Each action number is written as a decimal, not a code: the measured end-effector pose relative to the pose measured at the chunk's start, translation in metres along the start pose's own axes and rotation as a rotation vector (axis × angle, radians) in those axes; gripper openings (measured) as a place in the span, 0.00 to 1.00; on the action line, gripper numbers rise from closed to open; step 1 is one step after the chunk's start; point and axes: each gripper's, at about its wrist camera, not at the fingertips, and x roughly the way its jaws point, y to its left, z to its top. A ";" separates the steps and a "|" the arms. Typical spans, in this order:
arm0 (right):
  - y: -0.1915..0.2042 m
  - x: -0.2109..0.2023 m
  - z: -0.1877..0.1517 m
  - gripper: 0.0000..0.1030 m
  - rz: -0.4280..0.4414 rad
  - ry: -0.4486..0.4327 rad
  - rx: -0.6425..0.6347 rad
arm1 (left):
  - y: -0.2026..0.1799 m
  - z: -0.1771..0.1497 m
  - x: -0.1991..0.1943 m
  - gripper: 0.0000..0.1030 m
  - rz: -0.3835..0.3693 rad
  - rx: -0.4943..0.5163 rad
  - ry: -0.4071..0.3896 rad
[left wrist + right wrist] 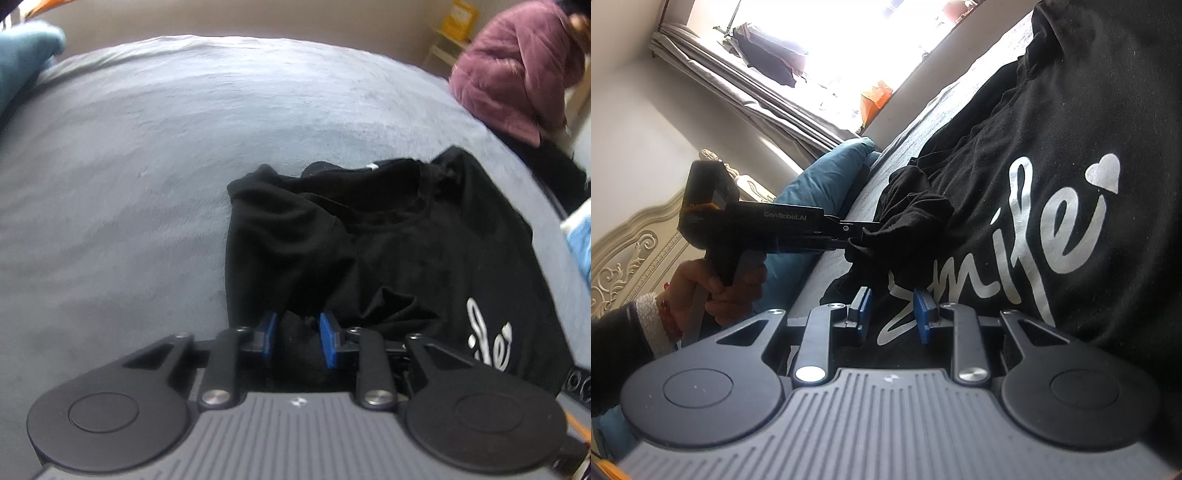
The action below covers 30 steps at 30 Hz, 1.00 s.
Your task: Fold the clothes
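Left wrist view: black T-shirt (pixel 388 236) lies directly ahead of left gripper (pixel 297 338) and runs away rightward, collar far, printed front right. Left gripper clenched on bunched sleeve fabric; nearer arm for next fold. Right wrist view: right gripper (pixel 892 314) pads clamped on hem by white lettering (pixel 1015 243). Surface: grey bedspread (pixel 147 147), soft, slightly rumpled. Room: blue pillow (pixel 827 177), carved headboard (pixel 635 251), curtained window (pixel 812 44).

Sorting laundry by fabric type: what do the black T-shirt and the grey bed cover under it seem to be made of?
Black T-shirt: probably cotton jersey, matte; it crumples softly, and its white script print looks smooth, likely screen-printed. Grey bed cover: seemingly short-pile fleece or plush; a faint brushed nap shows, though blur leaves this uncertain.
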 end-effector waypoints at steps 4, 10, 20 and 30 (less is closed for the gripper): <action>0.001 0.000 0.000 0.23 -0.002 -0.001 -0.003 | 0.000 -0.006 -0.003 0.05 -0.010 -0.054 -0.045; 0.002 0.000 -0.002 0.23 -0.005 -0.005 -0.009 | 0.027 -0.032 -0.063 0.04 -0.022 -0.271 -0.271; 0.004 0.000 -0.003 0.23 -0.013 -0.007 -0.015 | 0.158 -0.157 -0.110 0.05 0.253 -1.064 -0.434; 0.006 0.000 -0.003 0.23 -0.019 -0.007 -0.017 | 0.094 -0.119 -0.130 0.31 0.385 -0.410 -0.468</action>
